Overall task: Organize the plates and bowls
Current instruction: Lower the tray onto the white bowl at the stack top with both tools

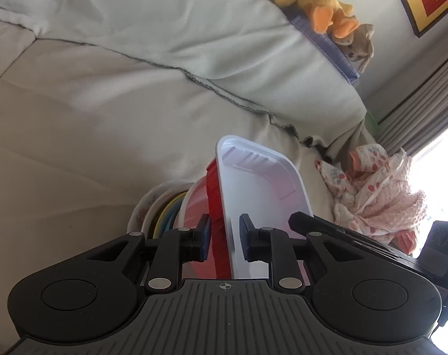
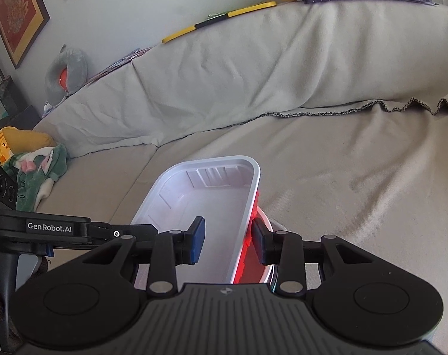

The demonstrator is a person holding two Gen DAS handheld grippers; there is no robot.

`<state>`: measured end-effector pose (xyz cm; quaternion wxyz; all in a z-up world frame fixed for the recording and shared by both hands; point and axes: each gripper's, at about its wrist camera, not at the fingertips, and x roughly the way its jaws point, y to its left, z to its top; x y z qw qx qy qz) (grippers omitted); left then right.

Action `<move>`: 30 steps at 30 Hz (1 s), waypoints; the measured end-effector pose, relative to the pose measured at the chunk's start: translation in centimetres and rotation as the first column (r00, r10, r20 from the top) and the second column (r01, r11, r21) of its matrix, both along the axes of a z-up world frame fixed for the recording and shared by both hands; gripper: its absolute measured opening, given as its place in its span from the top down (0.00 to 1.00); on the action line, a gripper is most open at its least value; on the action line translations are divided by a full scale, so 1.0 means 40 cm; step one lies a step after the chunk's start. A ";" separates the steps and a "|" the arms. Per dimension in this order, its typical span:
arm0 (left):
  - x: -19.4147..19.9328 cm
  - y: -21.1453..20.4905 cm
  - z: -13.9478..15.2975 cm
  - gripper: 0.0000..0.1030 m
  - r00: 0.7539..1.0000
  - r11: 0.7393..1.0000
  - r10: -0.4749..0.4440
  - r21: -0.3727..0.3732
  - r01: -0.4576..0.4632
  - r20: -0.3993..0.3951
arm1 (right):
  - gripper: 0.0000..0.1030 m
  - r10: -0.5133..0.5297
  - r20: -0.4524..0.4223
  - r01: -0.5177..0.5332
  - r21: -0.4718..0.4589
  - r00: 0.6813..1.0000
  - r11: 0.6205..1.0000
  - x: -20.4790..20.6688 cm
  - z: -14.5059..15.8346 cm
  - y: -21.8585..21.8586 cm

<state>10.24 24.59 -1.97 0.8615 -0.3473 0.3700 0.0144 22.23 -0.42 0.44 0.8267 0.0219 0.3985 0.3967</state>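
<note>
On the sofa (image 2: pixel 342 177), a tray (image 2: pixel 200 204) is gripped from both sides above stacked bowls (image 1: pixel 164 210).

Each long wall of the ribbed white-and-red plastic tray is straddled by the left gripper (image 1: pixel 223 238) and right gripper (image 2: pixel 228 241), jaws barely spread; nesting seems underway, and level lowering is needed.

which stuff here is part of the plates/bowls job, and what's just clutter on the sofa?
Job: red-and-white tray, straddled by left gripper and right gripper; stacked bowls and plates beneath it.

Clutter: yellow plush duck, pink baby clothes, grey neck pillow, green toy.
</note>
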 end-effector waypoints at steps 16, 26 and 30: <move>0.002 0.008 -0.003 0.78 0.999 0.997 0.001 -0.071 0.002 0.043 | 0.66 -0.009 -0.012 0.010 0.023 1.000 1.000 0.000 0.003 0.000; 0.003 0.001 -0.001 0.78 0.999 0.998 0.010 -0.059 -0.008 0.032 | 0.66 0.004 -0.014 -0.003 0.020 1.000 1.000 -0.004 0.001 -0.001; 0.002 0.005 -0.002 0.78 0.999 0.998 0.011 -0.064 -0.009 0.032 | 0.66 0.003 -0.012 -0.003 0.019 1.000 1.000 -0.002 0.000 -0.003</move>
